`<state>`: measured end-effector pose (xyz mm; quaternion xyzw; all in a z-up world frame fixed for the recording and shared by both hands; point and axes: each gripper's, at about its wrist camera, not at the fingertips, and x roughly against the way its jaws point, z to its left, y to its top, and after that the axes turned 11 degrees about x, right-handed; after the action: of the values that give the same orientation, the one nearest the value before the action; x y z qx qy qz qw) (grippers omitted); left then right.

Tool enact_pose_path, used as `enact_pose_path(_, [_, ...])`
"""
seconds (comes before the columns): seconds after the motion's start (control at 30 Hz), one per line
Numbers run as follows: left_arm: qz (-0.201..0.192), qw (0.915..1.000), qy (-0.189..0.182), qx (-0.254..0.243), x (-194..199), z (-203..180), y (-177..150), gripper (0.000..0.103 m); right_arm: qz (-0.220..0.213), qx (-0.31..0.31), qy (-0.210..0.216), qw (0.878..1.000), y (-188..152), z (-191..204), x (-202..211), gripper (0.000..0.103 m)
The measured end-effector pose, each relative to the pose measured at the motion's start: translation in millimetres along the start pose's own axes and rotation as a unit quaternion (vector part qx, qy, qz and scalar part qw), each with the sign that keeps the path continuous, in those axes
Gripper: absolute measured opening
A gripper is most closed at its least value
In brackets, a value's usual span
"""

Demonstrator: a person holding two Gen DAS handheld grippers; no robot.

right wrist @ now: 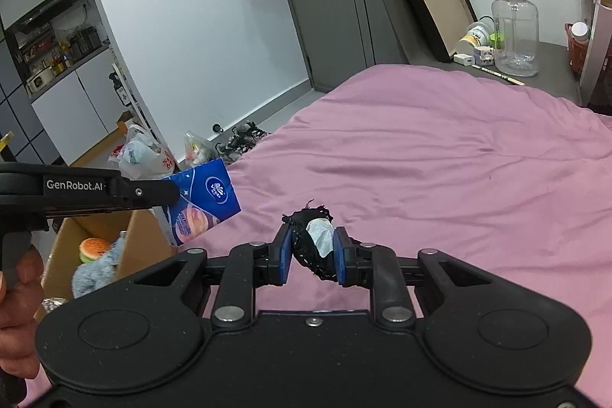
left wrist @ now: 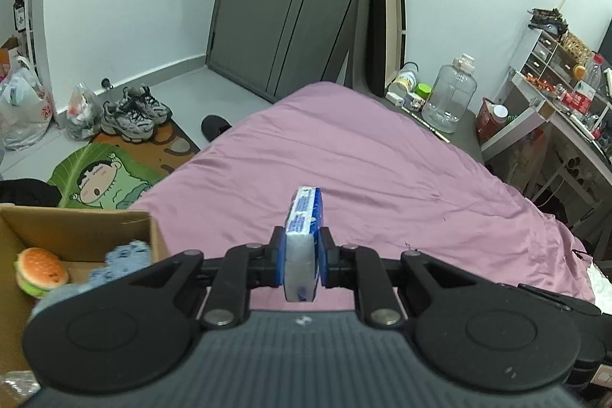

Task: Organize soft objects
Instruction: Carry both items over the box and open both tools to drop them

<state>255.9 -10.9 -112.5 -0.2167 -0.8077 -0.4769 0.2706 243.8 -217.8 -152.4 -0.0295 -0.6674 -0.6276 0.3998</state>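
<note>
My left gripper is shut on a blue and white tissue pack, held edge-on above the pink bed. The pack also shows in the right wrist view, held by the left gripper just right of the cardboard box. My right gripper is shut on a small black mesh bundle with a white piece inside, above the bed. The box holds a plush burger and a blue-grey fluffy toy.
Beside the bed on the floor are sneakers, plastic bags and a cartoon mat. A large clear water jug and jars stand beyond the bed's far corner. A cluttered desk is at the right.
</note>
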Motion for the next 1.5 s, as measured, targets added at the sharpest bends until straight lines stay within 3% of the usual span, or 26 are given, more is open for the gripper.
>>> enact_pose_path(0.3, [-0.017,0.9998,-0.009,-0.002,36,26,-12,0.016,-0.019,0.004,0.013,1.0,3,43,14,0.022])
enact_pose_path(0.43, [-0.018,0.9998,-0.006,0.006,50,46,-21,0.016,-0.01,-0.035,0.051,0.998,4,54,13,0.022])
enact_pose_path(1.0, [-0.047,0.9944,0.011,0.094,97,127,-29,0.016,-0.006,-0.016,0.081,0.997,6,117,10,0.023])
enact_pose_path(1.4, [-0.07,0.9884,0.03,0.131,117,153,-27,0.016,0.002,-0.006,0.125,0.992,4,150,12,0.023])
enact_pose_path(1.5, [-0.071,0.9879,0.027,0.136,122,155,-26,0.016,0.009,-0.001,0.142,0.99,2,158,12,0.027])
